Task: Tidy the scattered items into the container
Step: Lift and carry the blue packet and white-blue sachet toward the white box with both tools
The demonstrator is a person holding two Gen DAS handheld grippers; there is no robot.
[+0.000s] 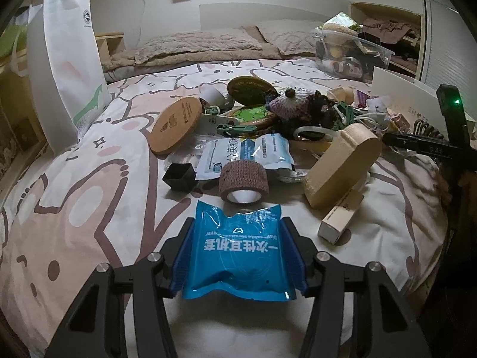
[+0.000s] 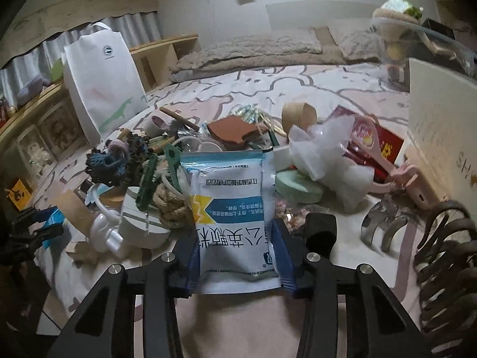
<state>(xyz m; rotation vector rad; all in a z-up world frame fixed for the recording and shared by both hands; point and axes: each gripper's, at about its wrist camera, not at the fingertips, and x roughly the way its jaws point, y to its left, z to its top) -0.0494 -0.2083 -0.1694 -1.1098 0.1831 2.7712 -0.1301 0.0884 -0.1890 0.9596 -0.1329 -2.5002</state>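
L gripper [image 1: 238, 256] is clamping a blue foil packet [image 1: 238, 259], both blue pads pressing its side edges so the pack is bulging betw. them, held just above the bed cover [image 1: 89, 179]. R gripper [image 2: 235, 238] is squeezing a white-and-blue sachet [image 2: 232, 208] the same way, sachet standing upright betw. the pads.

Container: a clear plastic bin [image 1: 351, 50] is sitting at the far right of the bed, already holding assorted stuff, w/ the whole clutter pile lying betw. it and the L gripper.

Things sitting right in front of the L gripper: a brown bandage roll [image 1: 244, 182], a small black cube cup [image 1: 179, 176], another white-blue sachet [image 1: 247, 155], a cork coaster [image 1: 174, 128], a beige rounded block [image 1: 342, 164] and a small white carton [image 1: 340, 214] just beside it. Farther back a crochet toy [image 1: 295, 104] is lying among green clips and white tubing.

In the R view a green disc [image 2: 298, 186], a white mesh puff [image 2: 328, 149], a pink scoop [image 2: 384, 161], a metal hair claw [image 2: 384, 226] and a brown claw clip [image 2: 447, 244] are crowding the right side. A white tote bag [image 1: 65, 68] is standing upright at the left.
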